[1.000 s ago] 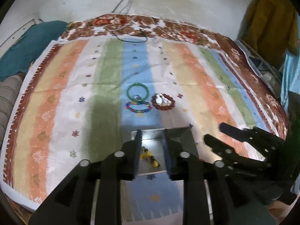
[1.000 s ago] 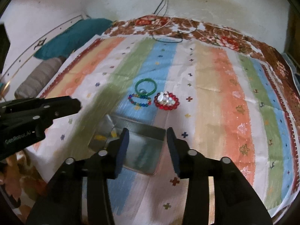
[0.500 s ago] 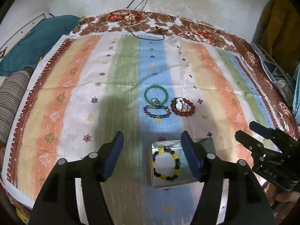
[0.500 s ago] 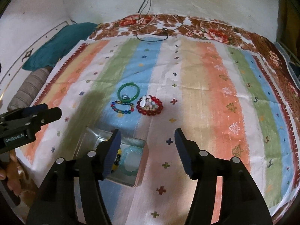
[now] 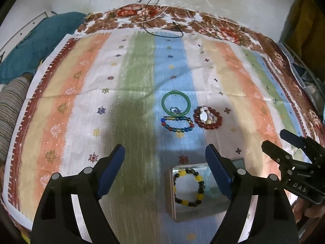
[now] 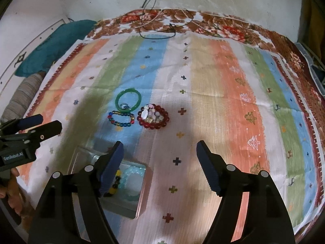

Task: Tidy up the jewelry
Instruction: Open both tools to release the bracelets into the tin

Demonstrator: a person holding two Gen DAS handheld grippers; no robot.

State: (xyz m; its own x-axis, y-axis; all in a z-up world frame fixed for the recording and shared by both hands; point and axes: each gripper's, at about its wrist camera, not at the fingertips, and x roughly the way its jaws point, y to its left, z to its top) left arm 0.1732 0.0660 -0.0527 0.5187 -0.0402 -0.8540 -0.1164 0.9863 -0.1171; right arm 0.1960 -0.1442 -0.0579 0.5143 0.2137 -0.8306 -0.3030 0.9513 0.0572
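A shiny square tin (image 5: 172,199) (image 6: 142,195) lies on the striped cloth and holds a yellow-and-dark bead bracelet (image 5: 189,187) (image 6: 114,185) and a pale blue bracelet (image 6: 130,181). Farther back lie a green bangle (image 5: 176,105) (image 6: 128,99), a multicolour bead bracelet (image 5: 177,123) (image 6: 121,120) and a red bead bracelet (image 5: 207,118) (image 6: 153,116) with small pale pieces inside. My left gripper (image 5: 165,158) is open and empty above the tin's near left. My right gripper (image 6: 159,155) is open and empty, just right of the tin.
The striped cloth (image 5: 81,105) covers a bed against a white wall. Black and white cables (image 5: 166,24) lie at the far edge. A teal pillow (image 5: 40,40) and a striped bolster (image 5: 10,109) sit at the left. Clutter (image 5: 304,77) lies at the right.
My left gripper has opened wide and pulled back from the tin, leaving the yellow-and-dark bracelet inside. My right gripper has also opened wider and drawn back.
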